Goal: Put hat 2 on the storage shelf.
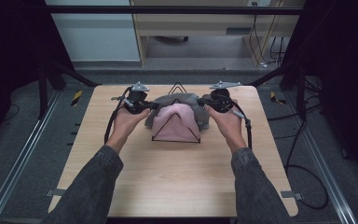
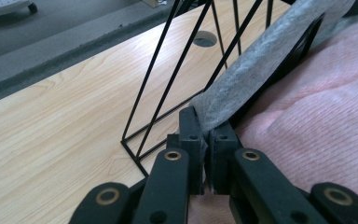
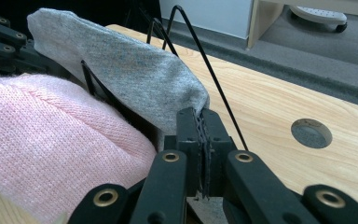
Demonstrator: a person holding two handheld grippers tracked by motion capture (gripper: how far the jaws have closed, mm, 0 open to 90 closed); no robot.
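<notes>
- The wooden table (image 1: 177,172) fills the middle of the high view, with grey floor around it and dark frame legs at both sides.
- The person's left hand (image 1: 128,120) reaches in from the bottom left and holds the left gripper (image 1: 145,107) near the far left part of the table, a black cable trailing back from it.
- In the left gripper view the left gripper (image 2: 205,135) has its two black jaws pressed together on an edge of the grey cloth (image 2: 256,70), which runs up and away to the right from the pinch.
- Just left of that pinch stands a black wire rack (image 2: 168,88), its thin bars rising from the table top; a round hole (image 2: 204,40) in the table shows behind the bars.
- The grey cloth (image 1: 179,100) lies at the far middle of the table, stretched between the two grippers and draped over the wire rack (image 1: 176,130).
- A pink knitted cloth (image 1: 173,123) sits in front of and below the grey one, inside the triangle of the rack.
- The right hand (image 1: 226,122) holds the right gripper (image 1: 207,102) at the right end of the grey cloth.
- In the right gripper view the right gripper (image 3: 204,128) is clamped shut on the grey cloth (image 3: 121,70), with the pink knitted cloth (image 3: 51,140) to its left and a wire of the rack (image 3: 205,60) arching above.
</notes>
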